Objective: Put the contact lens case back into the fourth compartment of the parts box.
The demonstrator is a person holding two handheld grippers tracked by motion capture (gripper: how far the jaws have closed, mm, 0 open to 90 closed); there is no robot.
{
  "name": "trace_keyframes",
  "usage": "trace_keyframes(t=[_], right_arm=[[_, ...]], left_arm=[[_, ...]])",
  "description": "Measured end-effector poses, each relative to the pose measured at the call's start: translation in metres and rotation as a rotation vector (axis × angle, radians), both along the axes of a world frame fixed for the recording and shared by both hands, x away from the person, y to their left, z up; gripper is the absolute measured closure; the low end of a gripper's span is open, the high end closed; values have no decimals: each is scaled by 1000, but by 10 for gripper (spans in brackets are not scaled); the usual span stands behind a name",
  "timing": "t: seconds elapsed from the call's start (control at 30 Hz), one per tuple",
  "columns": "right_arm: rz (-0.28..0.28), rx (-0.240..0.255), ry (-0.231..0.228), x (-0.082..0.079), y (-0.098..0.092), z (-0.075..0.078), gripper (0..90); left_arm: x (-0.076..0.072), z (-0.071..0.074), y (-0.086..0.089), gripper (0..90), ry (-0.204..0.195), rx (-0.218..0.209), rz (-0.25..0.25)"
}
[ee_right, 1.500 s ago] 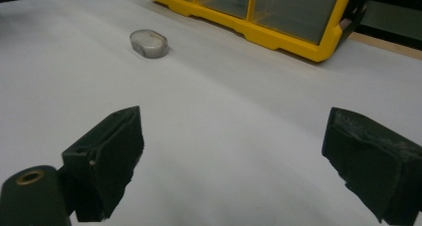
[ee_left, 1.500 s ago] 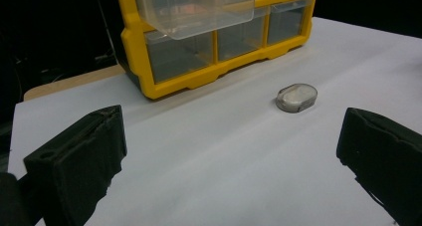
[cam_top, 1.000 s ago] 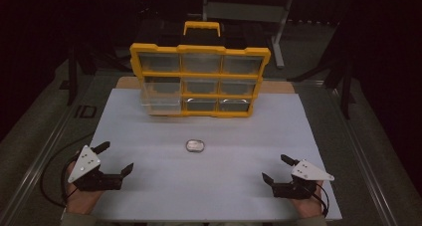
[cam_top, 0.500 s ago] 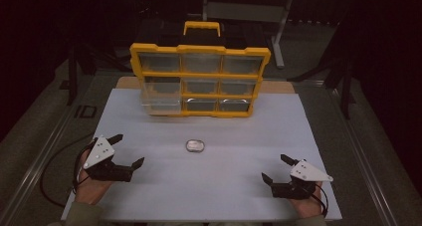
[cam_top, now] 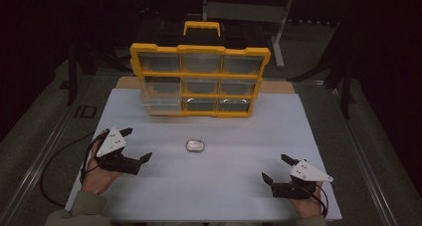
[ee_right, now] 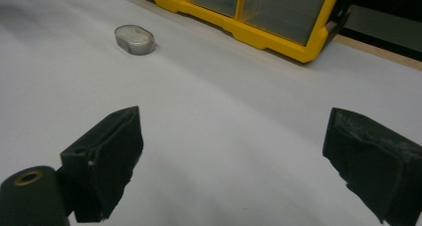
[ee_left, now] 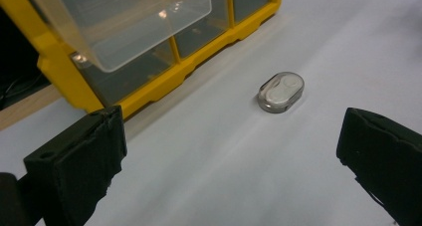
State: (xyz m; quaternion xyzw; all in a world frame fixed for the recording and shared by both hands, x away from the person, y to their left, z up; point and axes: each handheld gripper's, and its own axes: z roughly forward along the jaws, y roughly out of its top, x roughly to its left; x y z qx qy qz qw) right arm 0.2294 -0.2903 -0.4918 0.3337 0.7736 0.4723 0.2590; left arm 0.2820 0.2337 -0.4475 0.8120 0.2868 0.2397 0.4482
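Left claw [cam_top: 134, 145] released, case [cam_top: 195, 146] ahead of it, ungrasped. 1 drawer [cam_top: 160, 102] open on organizer [cam_top: 199, 79]. Right claw [cam_top: 276, 169] released, idle. Pick and stow remain.

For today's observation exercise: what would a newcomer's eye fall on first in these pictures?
First, the yellow plastic organiser case with clear drawers, upright at the far edge of the white table sheet, one left-hand drawer pulled out. Next, the small grey oval case with two white lids, alone mid-sheet. The left gripper and right gripper flank it, jaws open.
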Motion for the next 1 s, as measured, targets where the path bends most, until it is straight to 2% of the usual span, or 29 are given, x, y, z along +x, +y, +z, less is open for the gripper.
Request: trace_keyframes(t=[0.17,0.2,0.43,0.63,1.0], right_arm=[[-3,3,7,0,0,0,80],[-4,2,8,0,0,0,77],[-8,6,9,0,0,0,77],[-15,7,8,1,-1,-1,77],[-26,13,6,1,-3,-1,76]], left_arm=[[4,2,-2,0,2,1,-10],[8,3,-5,0,9,15,-28],[18,4,-14,0,29,44,-77],[25,7,-21,0,33,71,-99],[37,11,-35,0,33,93,-128]])
